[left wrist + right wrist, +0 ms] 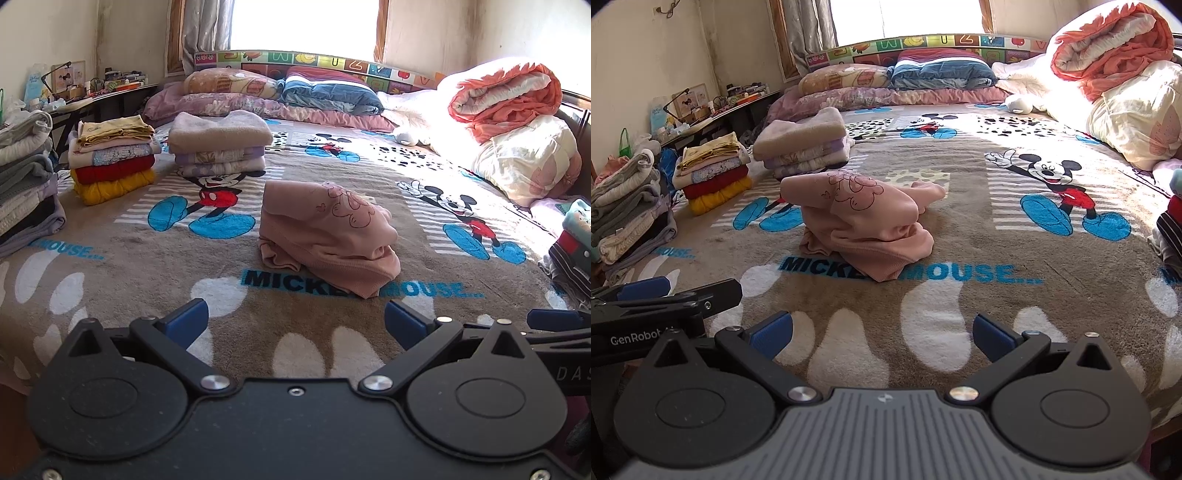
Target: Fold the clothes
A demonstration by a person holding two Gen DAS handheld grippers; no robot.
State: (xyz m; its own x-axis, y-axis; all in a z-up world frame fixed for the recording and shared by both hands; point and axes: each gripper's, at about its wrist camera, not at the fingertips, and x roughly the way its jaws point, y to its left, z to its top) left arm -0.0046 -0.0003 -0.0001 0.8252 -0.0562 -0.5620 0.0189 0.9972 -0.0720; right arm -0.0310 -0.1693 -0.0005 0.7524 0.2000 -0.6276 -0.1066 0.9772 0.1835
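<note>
Both your grippers are wide apart and hold nothing. The left gripper (295, 319) and the right gripper (882, 332) hang side by side over the near edge of the bed, blue pads spread, aimed at the same garment. You can see the left one's arm at the left margin of the right wrist view, so the two sit close together.

The task's thing, a pink fleece sweatshirt with a line-drawn cartoon print (327, 236), lies alone mid-bed on the brown Mickey Mouse blanket (147, 266), its ribbed hem draped over the printed lettering. It's bunched into a rough lump: layers doubled over, a sleeve trailing out behind toward the head of the bed in the right wrist view. Not flat, not square.

Along the left edge sit neat folded piles: a stack with yellow and red knits at the bottom (112, 164), a beige-topped stack of pale lilac pieces (218, 146), a grey-and-white pile (26, 173) nearest you. At the right edge lies a loose striped heap (570, 254), likely unsorted.

My read: the pink piece is either half-folded or just dropped for folding; the lump fits both. It sits centred, presumably for working room on all sides.
</note>
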